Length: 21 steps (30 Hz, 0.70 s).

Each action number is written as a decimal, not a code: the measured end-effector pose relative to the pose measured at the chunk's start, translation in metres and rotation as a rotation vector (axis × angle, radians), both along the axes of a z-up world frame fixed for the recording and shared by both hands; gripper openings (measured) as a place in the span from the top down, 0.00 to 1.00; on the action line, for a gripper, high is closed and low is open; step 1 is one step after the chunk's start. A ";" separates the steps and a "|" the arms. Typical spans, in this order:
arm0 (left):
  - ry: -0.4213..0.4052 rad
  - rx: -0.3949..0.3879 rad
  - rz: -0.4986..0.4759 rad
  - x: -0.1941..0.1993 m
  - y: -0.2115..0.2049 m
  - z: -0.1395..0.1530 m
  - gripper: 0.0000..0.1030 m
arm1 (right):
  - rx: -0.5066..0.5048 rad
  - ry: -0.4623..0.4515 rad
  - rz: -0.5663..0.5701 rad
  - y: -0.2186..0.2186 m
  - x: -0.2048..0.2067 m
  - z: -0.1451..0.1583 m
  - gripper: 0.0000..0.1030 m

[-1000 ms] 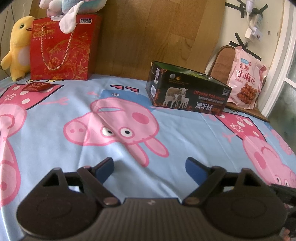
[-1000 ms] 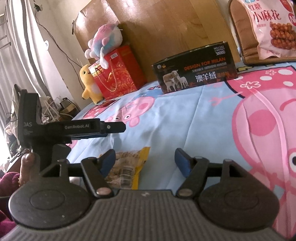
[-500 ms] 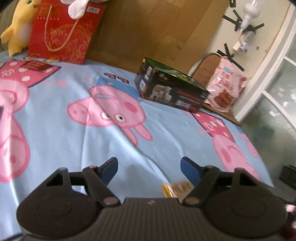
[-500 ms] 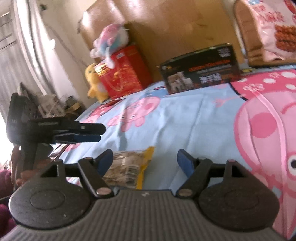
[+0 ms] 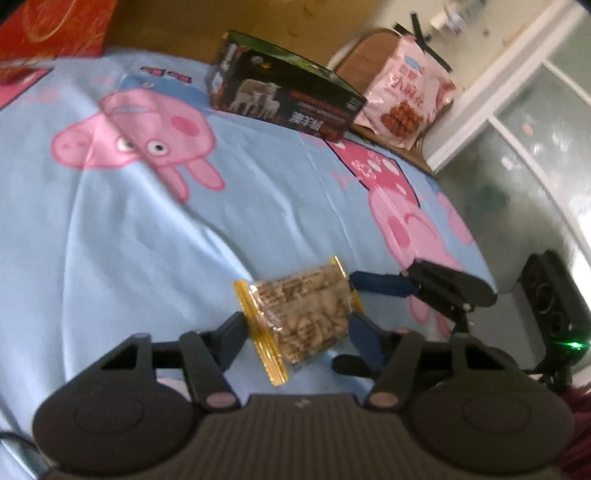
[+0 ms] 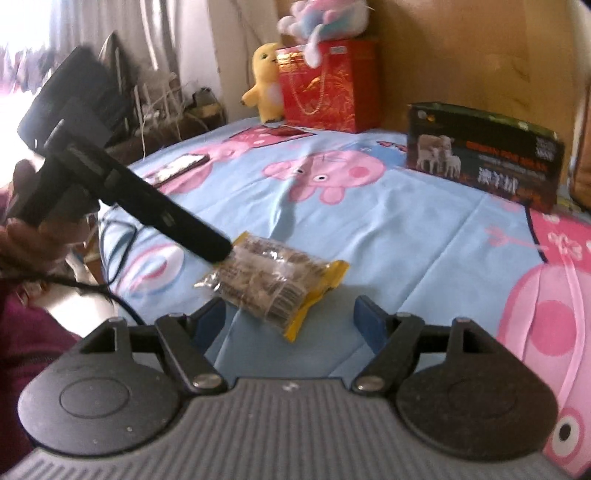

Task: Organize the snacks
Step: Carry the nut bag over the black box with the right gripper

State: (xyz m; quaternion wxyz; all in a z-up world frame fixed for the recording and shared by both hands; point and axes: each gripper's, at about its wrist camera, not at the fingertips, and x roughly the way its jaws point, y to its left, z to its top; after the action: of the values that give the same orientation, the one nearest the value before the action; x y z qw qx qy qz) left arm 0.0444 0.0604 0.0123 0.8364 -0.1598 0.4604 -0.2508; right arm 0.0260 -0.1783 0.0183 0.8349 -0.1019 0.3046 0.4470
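A clear snack packet with yellow ends lies on the blue pig-print cloth. My left gripper is open, its jaws either side of the packet's near end. The right gripper shows in this view just right of the packet. In the right wrist view the packet lies just ahead of my open right gripper, and the left gripper reaches it from the left. A pink snack bag leans on a chair at the back right.
A dark box with sheep pictures stands on the far side of the cloth. A red gift bag, a yellow plush toy and a pastel plush toy stand at the far left corner. A flat red packet lies near them.
My left gripper swung right and down until the snack packet came between its jaws. My right gripper turned left and now faces the packet and the left gripper.
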 end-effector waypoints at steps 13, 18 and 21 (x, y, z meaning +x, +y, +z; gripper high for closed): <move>-0.134 0.064 -0.046 0.041 -0.020 0.036 0.73 | 0.035 -0.121 -0.153 0.010 0.020 0.016 0.52; -0.250 0.094 -0.045 0.085 -0.026 0.070 0.73 | 0.078 -0.208 -0.246 0.014 0.060 0.039 0.52; -0.306 0.116 -0.031 0.119 -0.030 0.087 0.72 | 0.080 -0.260 -0.291 0.019 0.093 0.052 0.52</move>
State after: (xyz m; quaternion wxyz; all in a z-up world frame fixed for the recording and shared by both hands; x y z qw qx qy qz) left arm 0.1636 0.0306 0.0996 0.9006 -0.0642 0.3439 -0.2579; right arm 0.1194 -0.1590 0.0700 0.9263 -0.0805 0.1880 0.3164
